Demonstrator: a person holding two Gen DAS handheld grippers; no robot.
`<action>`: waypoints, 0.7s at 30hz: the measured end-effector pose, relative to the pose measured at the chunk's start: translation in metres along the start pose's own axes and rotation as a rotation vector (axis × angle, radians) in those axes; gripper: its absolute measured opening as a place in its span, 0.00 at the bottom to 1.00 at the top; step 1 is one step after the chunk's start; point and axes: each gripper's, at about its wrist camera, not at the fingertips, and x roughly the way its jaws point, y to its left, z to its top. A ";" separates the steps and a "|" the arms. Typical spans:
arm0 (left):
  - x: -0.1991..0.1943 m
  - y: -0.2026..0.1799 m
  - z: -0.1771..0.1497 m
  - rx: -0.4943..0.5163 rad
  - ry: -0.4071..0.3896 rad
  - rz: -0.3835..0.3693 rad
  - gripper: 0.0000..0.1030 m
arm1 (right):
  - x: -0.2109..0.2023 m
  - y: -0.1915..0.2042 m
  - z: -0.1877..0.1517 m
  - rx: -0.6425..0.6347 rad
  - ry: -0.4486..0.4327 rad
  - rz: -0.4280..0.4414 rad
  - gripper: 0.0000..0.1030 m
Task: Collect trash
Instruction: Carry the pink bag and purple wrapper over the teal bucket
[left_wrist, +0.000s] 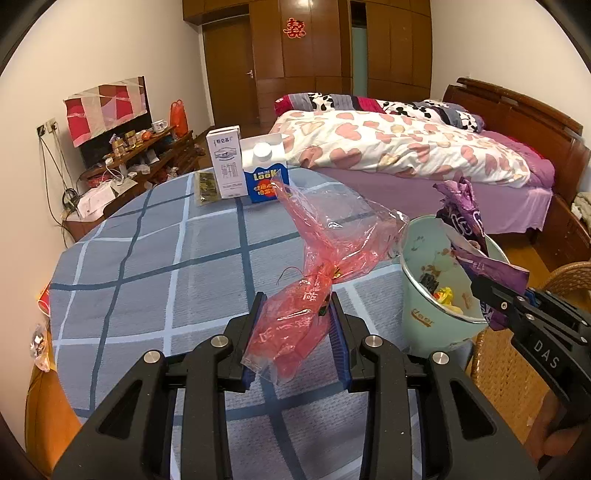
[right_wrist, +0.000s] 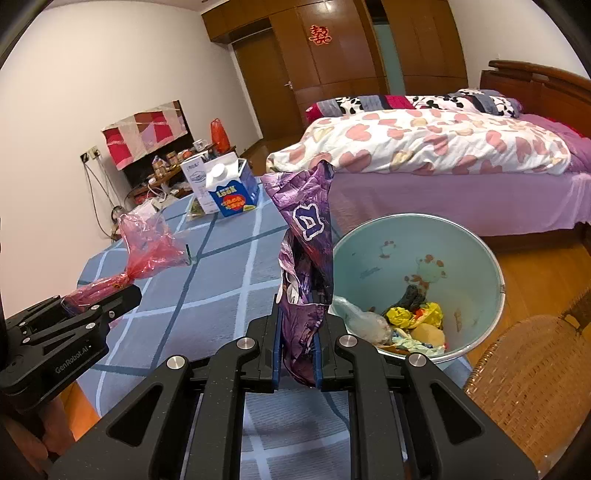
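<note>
My left gripper (left_wrist: 297, 314) has its jaws clamped on a crumpled red plastic bag (left_wrist: 295, 325), thin and see-through, printed with pale characters; the pinched part sits flat between the blue ribbed pads, and the loose, glossy rest of it balloons up and away toward one o'clock, above the tabletop (left_wrist: 155, 280). My right gripper (right_wrist: 299, 325) has its jaws clenched on a purple foil wrapper (right_wrist: 304, 236), shiny and creased, with white lettering; it stands up between the pads toward twelve o'clock and a short tail hangs below them. In the left wrist view the same right gripper (left_wrist: 480, 288) shows at three o'clock, holding the wrapper over the near rim of the bin. That bin (right_wrist: 476, 236) is a round pale-green pail with a thin metal rim, standing just off the tabletop's edge at about two o'clock from my right jaws, its mouth tipped toward me. In it lie a crumpled yellow wrapper (right_wrist: 430, 312), a dark scrap, whitish plastic film and a few other bits I can't make out. The tabletop is covered with a grey-blue cloth crossed by dark and white lines. At its far side, about eleven o'clock from my left jaws, stand a tall white carton (left_wrist: 226, 162) and a blue and white carton (left_wrist: 266, 173) with a round white cap, touching or nearly so, with a flat dark packet (left_wrist: 206, 186) lying just left of them. Beyond is a bed (left_wrist: 406, 147) with a heart-print quilt, and a woven wicker chair (right_wrist: 528, 373) sits beside the bin.
</note>
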 end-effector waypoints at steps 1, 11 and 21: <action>0.000 0.000 0.000 -0.002 0.001 -0.004 0.32 | 0.000 -0.001 0.000 0.003 -0.001 -0.002 0.13; 0.004 -0.008 0.008 -0.002 0.001 -0.033 0.32 | -0.003 -0.016 0.007 0.033 -0.018 -0.026 0.13; 0.008 -0.022 0.018 0.011 -0.008 -0.059 0.32 | -0.006 -0.037 0.013 0.075 -0.037 -0.065 0.13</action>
